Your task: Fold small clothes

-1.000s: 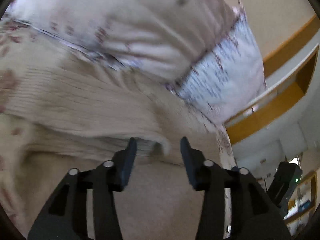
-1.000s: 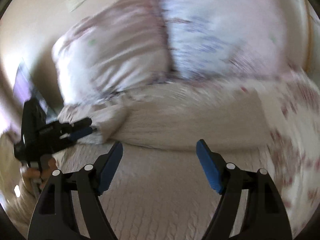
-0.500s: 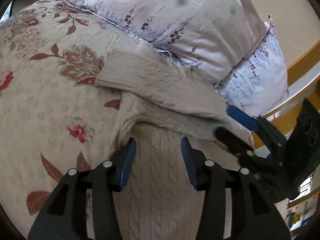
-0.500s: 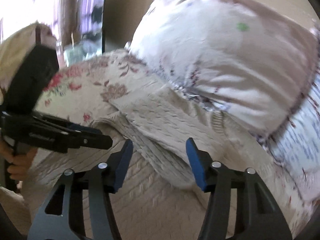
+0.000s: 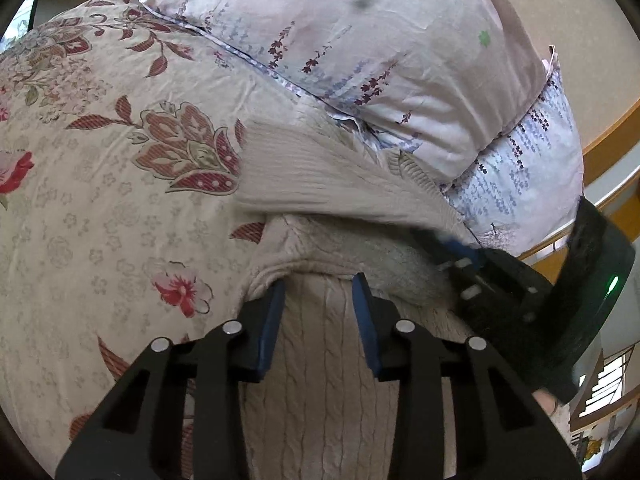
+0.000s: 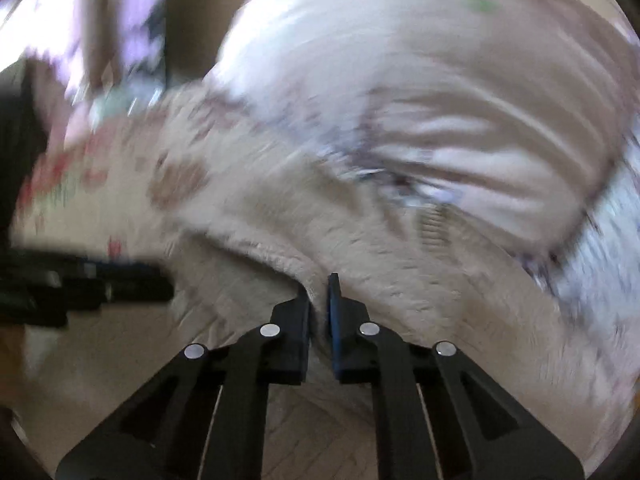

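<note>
A cream cable-knit sweater lies on a floral bedspread, its ribbed upper part folded over and blurred. My left gripper stands over the sweater's body at the fold's edge. Its jaws are closing, with knit between the blue pads but a gap still showing. In the left wrist view my right gripper reaches in from the right onto the same fold. In the blurred right wrist view the right gripper is shut on a pinched ridge of the sweater. The left gripper shows at that view's left edge.
A pale floral pillow leans right behind the sweater, with a blue-printed pillow beside it. A wooden bed frame and a beige wall lie past them. The bedspread stretches away to the left.
The right gripper's jaws went from wide apart to shut on the sweater's fold as it swung in towards the left gripper. The left jaws have narrowed slightly. The folded part now blurs.
</note>
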